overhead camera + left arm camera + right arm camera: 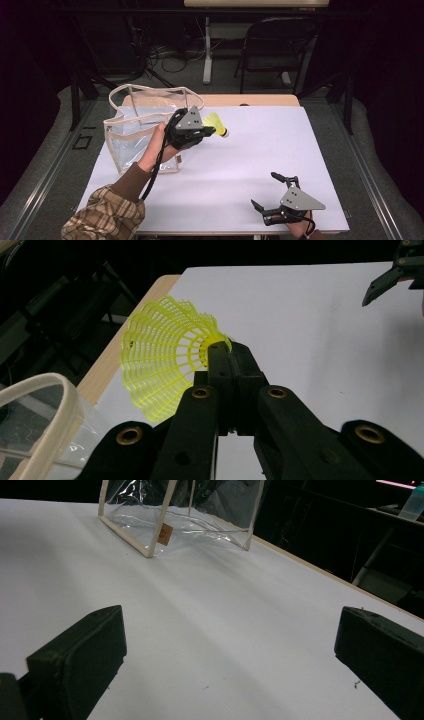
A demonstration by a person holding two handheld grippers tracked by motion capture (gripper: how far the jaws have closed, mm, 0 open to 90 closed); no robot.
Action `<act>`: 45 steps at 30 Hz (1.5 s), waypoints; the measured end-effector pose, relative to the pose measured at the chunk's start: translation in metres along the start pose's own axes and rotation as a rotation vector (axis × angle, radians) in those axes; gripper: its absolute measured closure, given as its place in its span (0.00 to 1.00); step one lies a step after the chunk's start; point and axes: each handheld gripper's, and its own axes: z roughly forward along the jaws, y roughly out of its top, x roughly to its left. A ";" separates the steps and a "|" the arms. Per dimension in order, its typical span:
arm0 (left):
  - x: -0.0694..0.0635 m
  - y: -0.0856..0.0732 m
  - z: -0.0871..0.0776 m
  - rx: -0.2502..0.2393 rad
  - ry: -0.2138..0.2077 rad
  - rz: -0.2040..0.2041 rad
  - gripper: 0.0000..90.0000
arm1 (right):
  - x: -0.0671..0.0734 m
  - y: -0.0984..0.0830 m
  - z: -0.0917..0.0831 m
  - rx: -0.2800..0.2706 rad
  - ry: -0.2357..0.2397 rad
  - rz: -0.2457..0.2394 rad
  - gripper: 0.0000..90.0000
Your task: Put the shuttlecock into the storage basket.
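The left gripper (231,357) is clamped on the yellow shuttlecock (167,367) at its neck, where the mesh skirt narrows, so the skirt is not crushed. It holds the shuttlecock raised above the surface (260,150), just beside the clear bag (135,132), probably for loading through the bag's top opening. The right gripper (272,192) rests near the front edge, jaws wide apart and empty, out of the way

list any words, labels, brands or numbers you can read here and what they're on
Nothing can be read.
Small tan tag on the clear bag: it has marks, too small and blurred to read.
Yellow shuttlecock, left gripper and right gripper: no print shows.
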 end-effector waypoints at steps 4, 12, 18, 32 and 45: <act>0.004 0.002 -0.001 0.001 0.008 0.002 1.00 | 0.000 0.000 0.000 0.001 -0.001 -0.001 0.00; 0.007 0.005 -0.004 -0.007 0.016 0.000 1.00 | 0.000 0.000 0.000 0.004 0.000 0.000 0.00; 0.011 0.008 -0.007 -0.009 0.030 0.003 1.00 | 0.000 0.000 0.000 0.001 -0.002 0.000 0.00; 0.020 0.011 -0.015 -0.025 0.054 -0.004 1.00 | 0.000 0.000 0.000 0.003 -0.003 -0.003 0.00; 0.029 0.013 -0.025 -0.035 0.089 -0.016 1.00 | 0.000 0.000 0.000 0.005 -0.003 -0.002 0.00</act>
